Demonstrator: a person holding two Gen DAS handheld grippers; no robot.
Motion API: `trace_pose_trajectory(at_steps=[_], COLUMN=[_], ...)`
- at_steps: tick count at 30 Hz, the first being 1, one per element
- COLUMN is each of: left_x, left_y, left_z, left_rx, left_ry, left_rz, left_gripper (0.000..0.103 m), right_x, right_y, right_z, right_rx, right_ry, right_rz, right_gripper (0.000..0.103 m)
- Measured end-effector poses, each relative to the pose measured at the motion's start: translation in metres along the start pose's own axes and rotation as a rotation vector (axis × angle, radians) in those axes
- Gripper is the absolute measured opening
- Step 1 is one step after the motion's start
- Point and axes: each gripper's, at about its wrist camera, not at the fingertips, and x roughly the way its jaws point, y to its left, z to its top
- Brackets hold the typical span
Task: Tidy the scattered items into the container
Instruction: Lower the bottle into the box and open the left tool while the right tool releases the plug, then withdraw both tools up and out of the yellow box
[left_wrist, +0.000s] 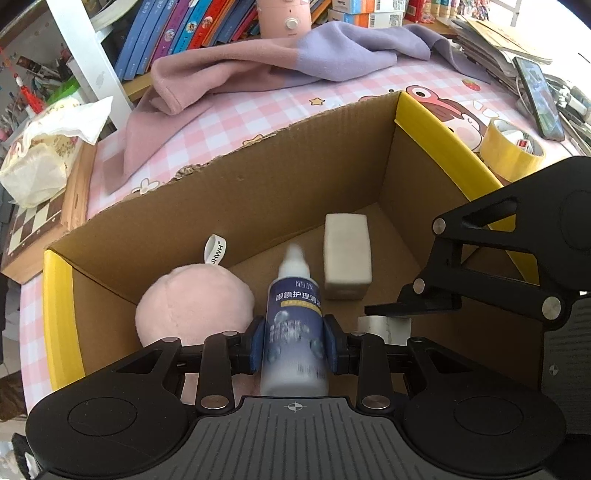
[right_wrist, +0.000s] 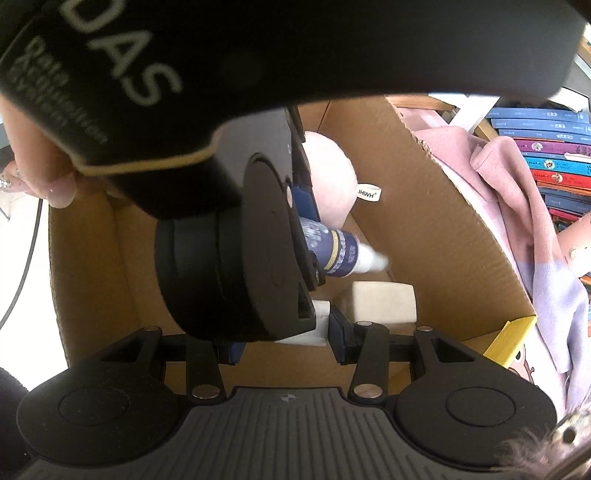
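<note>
Where pink checked cloth covers worktop (left_wrist: 258, 110), cardboard box (left_wrist: 258, 192) holds fluffy ball (left_wrist: 192, 310); left gripper (left_wrist: 294, 347) clamps smooth bottle (left_wrist: 293, 317), right gripper (right_wrist: 284, 341) clamps white block (right_wrist: 320, 325).

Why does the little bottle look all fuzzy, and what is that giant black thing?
In the left wrist view the bottle is smeared, mostly at its white tip, though the cardboard box stays sharp. In the right wrist view the giant black thing is the left tool, so near the lens that it looks huge, soft and dark.
</note>
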Motion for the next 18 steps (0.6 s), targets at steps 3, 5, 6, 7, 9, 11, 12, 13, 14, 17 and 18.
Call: trace_pose_trajectory(at_steps=[3,5,6,7,9,11,12,13,14,17,18], left_x=[0.0,-0.002,-0.004,-0.005,-0.007,-0.012,-0.015,-0.021,-0.026,-0.05,-0.059], left_y=[-0.002,-0.004,-0.004,-0.003,-0.001,0.0,0.0,0.001,0.002,0.003,0.003], left_z=[0.0,0.0,0.0,0.0,0.0,-0.001,-0.002,-0.004,-0.005,-0.01,-0.013], left_rx=[0.009,0.01,0.007,-0.001,-0.023,-0.034,-0.035,-0.038,-0.039,-0.038,-0.04], left_ry=[-0.001,-0.014,-0.026,-0.033,-0.045,-0.07,-0.085,-0.1,-0.116,-0.185,-0.21], left_rz=[0.004,0.007,0.011,0.013,0.011,0.024,0.023,0.026,0.033,0.066,0.079], left_gripper=[0.031,0.032,0.034,0.035,0.036,0.044,0.047,0.049,0.049,0.052,0.054], right_x=[0.0,0.0,0.001,0.0,-0.001,-0.004,-0.006,-0.008,-0.012,-0.028,-0.034], right_y=[0.001,0.001,0.002,0.002,0.001,0.0,0.0,0.0,-0.001,-0.001,-0.001], right_z=[0.0,0.001,0.001,0.001,0.001,0.002,0.002,0.002,0.002,0.002,0.001], right_rx=[0.007,0.013,0.014,0.016,0.032,0.049,0.061,0.075,0.086,0.115,0.13], right_ry=[0.003,0.006,0.007,0.007,0.003,-0.013,-0.023,-0.034,-0.046,-0.093,-0.109], right_rz=[-0.003,0.002,0.002,0.002,0.005,0.001,0.001,0.001,0.001,-0.019,-0.026], right_gripper=[0.042,0.043,0.043,0.043,0.046,0.057,0.061,0.061,0.062,0.064,0.065])
